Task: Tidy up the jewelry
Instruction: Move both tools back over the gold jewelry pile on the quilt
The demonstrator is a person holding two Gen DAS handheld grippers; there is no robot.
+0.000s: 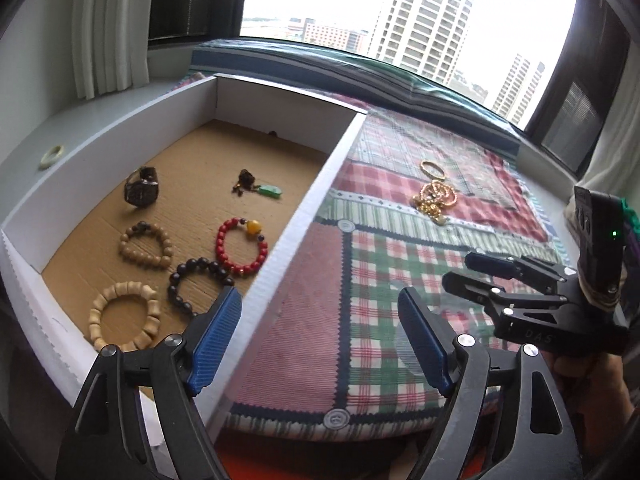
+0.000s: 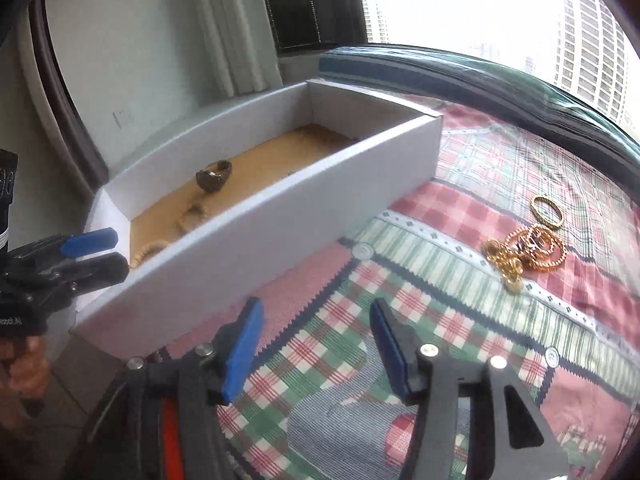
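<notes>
A white box [image 1: 280, 236] with a cardboard floor holds a watch [image 1: 141, 190], a green pendant [image 1: 270, 191], and tan [image 1: 146, 246], red [image 1: 240, 248], dark [image 1: 198, 284] and pale [image 1: 124, 316] bead bracelets. A heap of gold bracelets [image 1: 434, 196] lies on the plaid quilt [image 1: 380, 272] to the right of the box. My left gripper [image 1: 320, 300] stands open and empty, its fingers either side of the box's right wall. In the right wrist view my right gripper [image 2: 316, 308] is open over the quilt, with the gold heap [image 2: 528, 248] ahead to its right.
A pale jade bangle [image 1: 52, 156] rests on the white sill left of the box. A window and a rolled dark cover [image 1: 320, 60] run along the far edge of the quilt. A curtain [image 1: 108, 28] hangs at the back left. A hand [image 2: 24, 372] grips the left tool.
</notes>
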